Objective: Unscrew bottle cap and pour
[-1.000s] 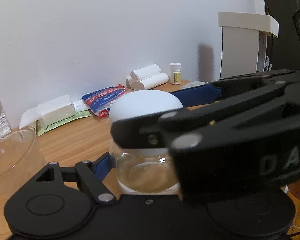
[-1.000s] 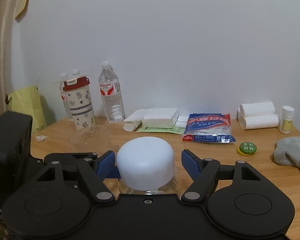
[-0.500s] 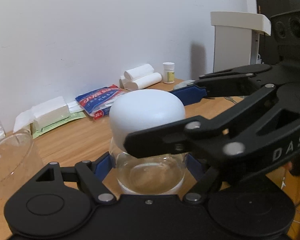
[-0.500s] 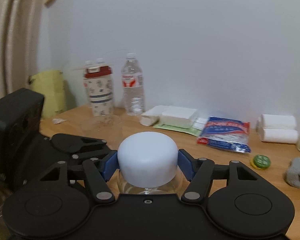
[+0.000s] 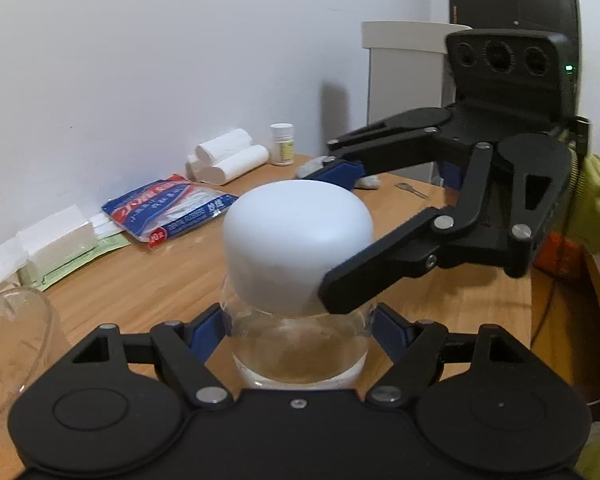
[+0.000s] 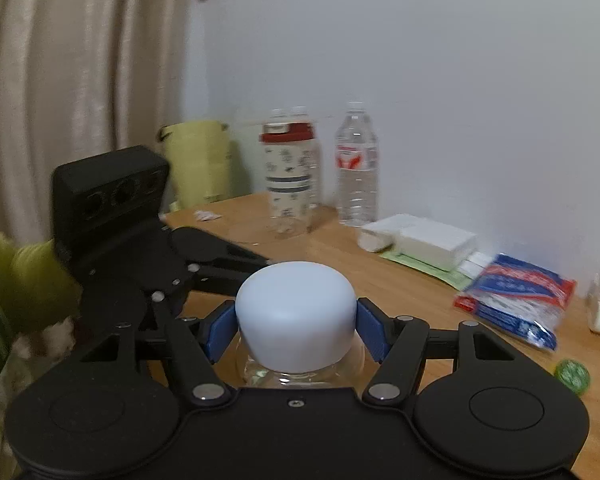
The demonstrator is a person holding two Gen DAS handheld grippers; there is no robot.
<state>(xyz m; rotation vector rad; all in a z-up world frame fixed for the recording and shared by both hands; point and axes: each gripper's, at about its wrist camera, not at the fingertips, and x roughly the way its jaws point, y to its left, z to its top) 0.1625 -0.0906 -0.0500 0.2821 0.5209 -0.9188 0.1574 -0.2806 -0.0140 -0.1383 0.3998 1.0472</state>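
Your wooden counter (image 5: 148, 280) runs along a plain white wall (image 5: 140, 60) and carries everything in front of you. Standing upright on it, near the front edge between your two tools, is the short, round clear glass bottle (image 5: 300, 348). Its body is squat and bulging, with a shallow pool of pale liquid at the bottom, and its walls show the wood through them. On top sits the smooth, matte white dome cap (image 5: 296, 248), rounded at the shoulders, slightly flattened on the crown and nearly as wide as the body below it.

Your left hand-held gripper (image 5: 300, 328) is clenched on the glass body, its blue pads pressed to either side just beneath the cap's rim. Your right hand-held gripper (image 6: 296, 324) is grasping the white cap, one blue pad tight on each flank; from the left camera you see it reaching in from the right, one black finger lying across the cap's lower front.

To the left of the bottle stands a clear empty plastic cup (image 5: 12, 352). Farther back along the wall lie a blue and red packet of dental flossers (image 5: 168, 208), white paper rolls (image 5: 228, 160) and a small white pill bottle (image 5: 282, 144).
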